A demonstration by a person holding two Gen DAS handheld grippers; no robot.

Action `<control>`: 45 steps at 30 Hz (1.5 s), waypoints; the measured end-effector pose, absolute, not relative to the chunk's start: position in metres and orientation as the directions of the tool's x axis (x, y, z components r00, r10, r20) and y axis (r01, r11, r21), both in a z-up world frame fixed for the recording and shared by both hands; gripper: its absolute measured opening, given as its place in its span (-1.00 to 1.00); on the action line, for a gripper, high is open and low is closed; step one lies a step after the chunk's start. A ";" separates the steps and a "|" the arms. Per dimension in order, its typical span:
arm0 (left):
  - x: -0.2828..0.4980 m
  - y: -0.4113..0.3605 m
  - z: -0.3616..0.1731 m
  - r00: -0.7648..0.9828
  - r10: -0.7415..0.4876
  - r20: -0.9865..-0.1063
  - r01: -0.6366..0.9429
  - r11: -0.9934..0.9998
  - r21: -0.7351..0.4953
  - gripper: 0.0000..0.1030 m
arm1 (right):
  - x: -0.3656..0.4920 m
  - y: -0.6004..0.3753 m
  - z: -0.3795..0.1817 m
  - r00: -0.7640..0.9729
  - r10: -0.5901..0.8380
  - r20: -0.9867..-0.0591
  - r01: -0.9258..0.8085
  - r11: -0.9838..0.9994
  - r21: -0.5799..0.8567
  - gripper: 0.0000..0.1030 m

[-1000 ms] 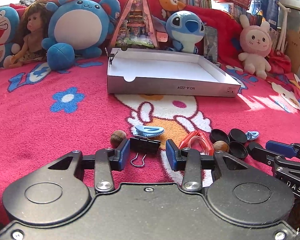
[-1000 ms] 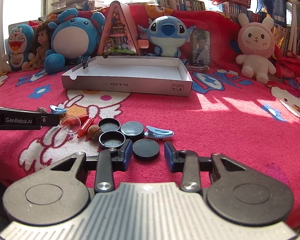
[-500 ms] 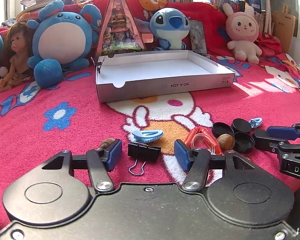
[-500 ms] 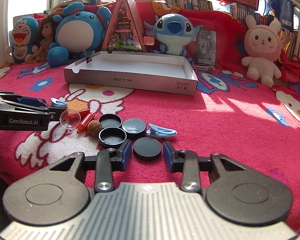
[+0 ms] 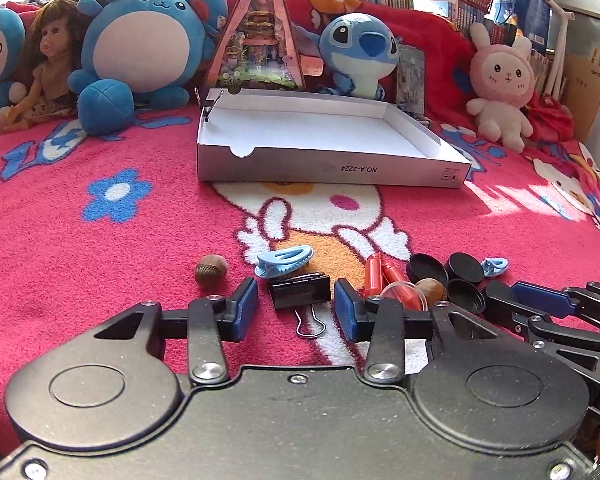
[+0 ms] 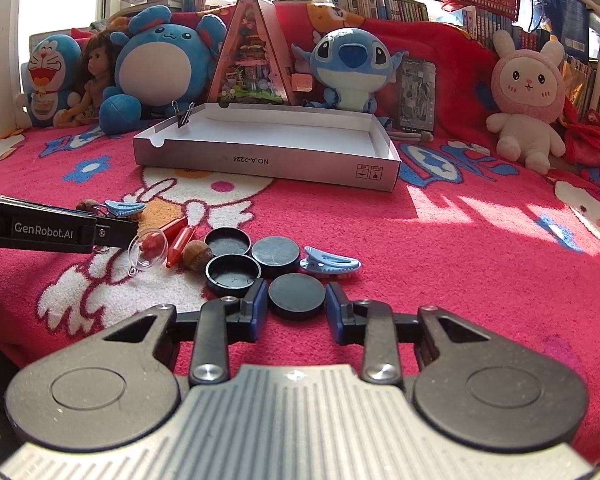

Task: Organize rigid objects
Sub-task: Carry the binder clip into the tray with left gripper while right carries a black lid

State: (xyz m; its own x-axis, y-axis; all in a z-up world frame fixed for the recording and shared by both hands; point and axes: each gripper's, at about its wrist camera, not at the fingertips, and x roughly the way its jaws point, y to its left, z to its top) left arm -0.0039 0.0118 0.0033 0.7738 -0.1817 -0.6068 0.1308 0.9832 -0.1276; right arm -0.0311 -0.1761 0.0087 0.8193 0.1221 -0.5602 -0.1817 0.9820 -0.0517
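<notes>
A black binder clip [image 5: 300,290] lies on the red blanket between the blue pads of my left gripper [image 5: 296,308]. Its jaws are closing, with a thin gap left on each side of the clip. Just beyond lie a blue hair clip [image 5: 284,260] and an acorn [image 5: 211,270]. My right gripper [image 6: 297,306] is closing on a flat black round cap [image 6: 297,295], and its pads touch the cap's sides. More black caps [image 6: 232,274], a second blue hair clip [image 6: 330,262], red pieces [image 6: 180,242] and a clear dome [image 6: 148,250] lie close ahead.
An open, shallow white box [image 6: 260,158] stands farther back, with a small binder clip [image 6: 184,116] on its left corner. Behind it sit plush toys [image 6: 164,60], a doll [image 6: 96,76] and a triangular model house [image 6: 252,56]. A bright sun patch [image 6: 480,208] lies to the right.
The left jaws spread wide around the binder clip, then narrowed on it again. The right jaws drew in slightly against the black cap. No object moved.
</notes>
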 end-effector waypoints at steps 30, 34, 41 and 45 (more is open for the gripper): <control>0.076 0.020 0.092 0.820 -0.239 -0.520 0.191 0.971 -0.144 -0.38 | 0.070 -0.210 0.067 0.804 0.205 -0.558 -0.160 0.979 0.130 -0.28; 0.110 0.013 0.101 0.813 -0.257 -0.522 0.207 0.966 -0.154 -0.38 | 0.102 -0.216 0.082 0.811 0.189 -0.553 -0.142 0.982 0.127 -0.28; 0.178 0.003 0.088 0.783 -0.221 -0.582 0.189 0.975 -0.115 -0.38 | 0.157 -0.221 0.091 0.767 0.220 -0.603 -0.161 0.975 0.151 -0.28; 0.211 0.002 0.070 0.723 -0.214 -0.657 0.170 0.977 -0.131 -0.38 | 0.194 -0.217 0.092 0.720 0.215 -0.660 -0.147 0.977 0.157 -0.28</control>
